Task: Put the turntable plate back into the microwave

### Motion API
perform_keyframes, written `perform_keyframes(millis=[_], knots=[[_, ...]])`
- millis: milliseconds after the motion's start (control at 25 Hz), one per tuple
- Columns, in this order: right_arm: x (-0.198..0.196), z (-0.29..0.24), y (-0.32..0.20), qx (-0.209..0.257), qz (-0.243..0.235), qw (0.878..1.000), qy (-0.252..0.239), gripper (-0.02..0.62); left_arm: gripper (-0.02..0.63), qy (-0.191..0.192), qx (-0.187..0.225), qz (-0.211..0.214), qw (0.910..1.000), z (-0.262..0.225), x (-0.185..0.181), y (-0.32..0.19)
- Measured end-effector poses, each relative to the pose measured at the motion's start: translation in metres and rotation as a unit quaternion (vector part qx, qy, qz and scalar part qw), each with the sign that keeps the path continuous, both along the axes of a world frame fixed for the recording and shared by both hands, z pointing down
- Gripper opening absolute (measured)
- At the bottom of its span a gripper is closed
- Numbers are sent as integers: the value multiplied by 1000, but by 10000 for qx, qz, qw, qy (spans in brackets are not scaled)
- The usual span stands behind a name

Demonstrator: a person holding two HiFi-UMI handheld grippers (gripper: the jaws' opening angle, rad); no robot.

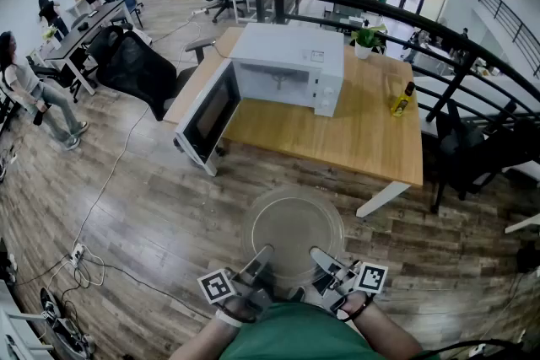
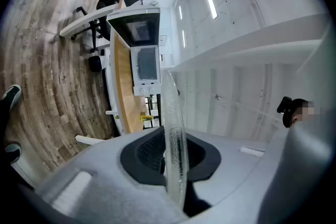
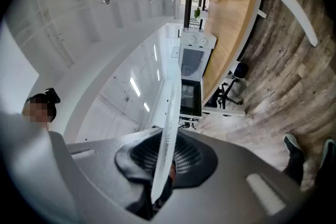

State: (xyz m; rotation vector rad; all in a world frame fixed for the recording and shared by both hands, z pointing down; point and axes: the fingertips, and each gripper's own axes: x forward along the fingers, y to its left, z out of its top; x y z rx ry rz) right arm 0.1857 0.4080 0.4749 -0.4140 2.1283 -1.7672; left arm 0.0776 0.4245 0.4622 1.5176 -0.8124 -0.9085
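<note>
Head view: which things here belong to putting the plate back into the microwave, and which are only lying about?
Belong to the job: glass turntable plate, gripped at its near edge by the left tongs and the right tongs; microwave, door open.
Only lying about: yellow bottle and potted plant on the table; black office chair.

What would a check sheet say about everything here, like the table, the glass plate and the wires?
Surface: wooden table, standing on plank floor.
Job's things: microwave on table, door open; turntable plate held flat over floor.
Clutter: yellow bottle, potted plant.
Grippers: left gripper, right gripper, jaws shut on plate's near rim.
Cables: cable across floor to power strip.
Surroundings: office chair, railing, people at desks.
</note>
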Motion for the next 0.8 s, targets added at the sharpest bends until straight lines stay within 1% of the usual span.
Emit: perform_keyframes(millis=[120,360,480,640,800], knots=[[6,-1,10,34,55,10000,-14,43,37,-69,67,64,9999,-3,5,9],[10,-2,28,-14,81,10000,22,44,37,-39,114,118,9999,-6,11,26],[11,-9,32,78,92,9999,17,44,37,-94,222,170,9996,-14,12,28],[3,-14,24,334,25,9993,152,54,38,-103,310,179,9993,-18,3,20],[-11,-16,7,305,22,9995,89,60,48,-124,301,164,9993,-19,-11,3]])
